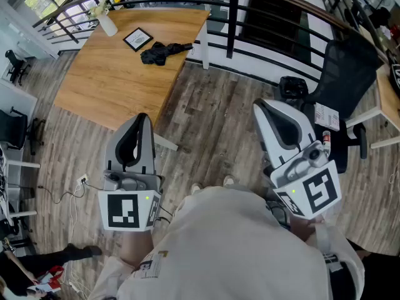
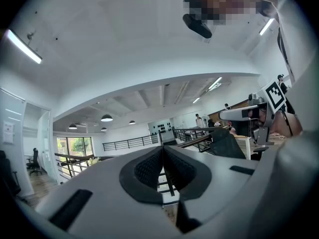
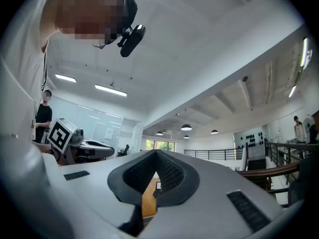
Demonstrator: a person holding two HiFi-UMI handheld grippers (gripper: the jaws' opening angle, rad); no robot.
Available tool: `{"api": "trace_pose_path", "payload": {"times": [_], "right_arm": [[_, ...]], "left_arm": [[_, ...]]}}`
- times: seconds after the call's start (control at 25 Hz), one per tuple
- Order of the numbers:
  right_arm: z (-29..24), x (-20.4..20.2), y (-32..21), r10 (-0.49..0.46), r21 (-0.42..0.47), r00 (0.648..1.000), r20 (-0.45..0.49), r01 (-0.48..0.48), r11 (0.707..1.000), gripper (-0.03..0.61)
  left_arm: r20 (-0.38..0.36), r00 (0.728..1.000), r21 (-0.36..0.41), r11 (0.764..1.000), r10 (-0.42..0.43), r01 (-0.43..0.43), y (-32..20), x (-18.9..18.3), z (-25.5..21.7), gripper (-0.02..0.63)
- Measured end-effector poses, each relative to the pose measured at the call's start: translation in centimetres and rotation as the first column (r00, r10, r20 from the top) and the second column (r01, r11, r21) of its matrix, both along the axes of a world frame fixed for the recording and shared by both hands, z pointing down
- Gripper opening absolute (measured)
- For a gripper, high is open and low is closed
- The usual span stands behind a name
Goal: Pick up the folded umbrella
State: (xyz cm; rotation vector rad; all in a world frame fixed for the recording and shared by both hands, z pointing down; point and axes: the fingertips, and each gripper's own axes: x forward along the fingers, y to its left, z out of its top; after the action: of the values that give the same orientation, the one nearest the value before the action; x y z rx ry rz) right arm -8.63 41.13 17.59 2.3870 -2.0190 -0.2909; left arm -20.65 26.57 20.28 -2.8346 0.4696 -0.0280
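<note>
The folded black umbrella (image 1: 164,52) lies on the far part of a wooden table (image 1: 106,86), at the upper left of the head view. Both grippers are held low and close to my body, far short of it. My left gripper (image 1: 143,116) is shut with nothing between its fingers; in its own view its tips (image 2: 162,147) meet against the room's ceiling and railing. My right gripper (image 1: 260,105) is shut and empty too. Below its tips (image 3: 156,152), a strip of the wooden table (image 3: 147,200) shows through the gap under the pads.
A framed picture (image 1: 137,39) and a white vase (image 1: 107,22) stand on the table beside the umbrella. A black office chair (image 1: 347,74) is at the right, a dark railing (image 1: 250,17) runs behind the table, and cables (image 1: 69,189) trail on the floor at left.
</note>
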Motion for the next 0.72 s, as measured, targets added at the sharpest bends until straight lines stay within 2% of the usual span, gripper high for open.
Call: {"api": "trace_pose_path", "payload": {"times": [0.2,0.32,0.44,0.52,0.72], "right_arm": [[1.0,2.5,0.1,-0.027,0.017,0.999,0.025,0.027,0.999,0.029],[1.4,4.0,0.2,-0.034,0.022,0.999,0.024,0.033,0.999,0.029],[1.6,5.2,-0.4,-0.061,0.069,0.996,0.057,0.057,0.996,0.048],[2.1,6.1,-1.7,-0.08,0.093,0.992,0.095,0.071,0.993,0.335],[3.5,9.5,-6.6,-0.041,0.053,0.997,0.07,0.037,0.998,0.357]], "left_arm": [[-0.007,1.0,-0.025,1.0,-0.015,0.015,0.1,2.4,0.9,0.02],[0.0,1.0,-0.009,1.0,-0.021,0.021,0.1,3.9,1.1,0.02],[0.012,0.999,0.006,1.0,-0.03,0.03,-0.9,5.3,1.4,0.021],[0.018,0.999,0.001,0.999,-0.036,0.036,-2.4,6.1,1.8,0.02],[0.019,0.999,-0.01,0.999,-0.047,0.047,-7.9,8.7,3.2,0.02]]}}
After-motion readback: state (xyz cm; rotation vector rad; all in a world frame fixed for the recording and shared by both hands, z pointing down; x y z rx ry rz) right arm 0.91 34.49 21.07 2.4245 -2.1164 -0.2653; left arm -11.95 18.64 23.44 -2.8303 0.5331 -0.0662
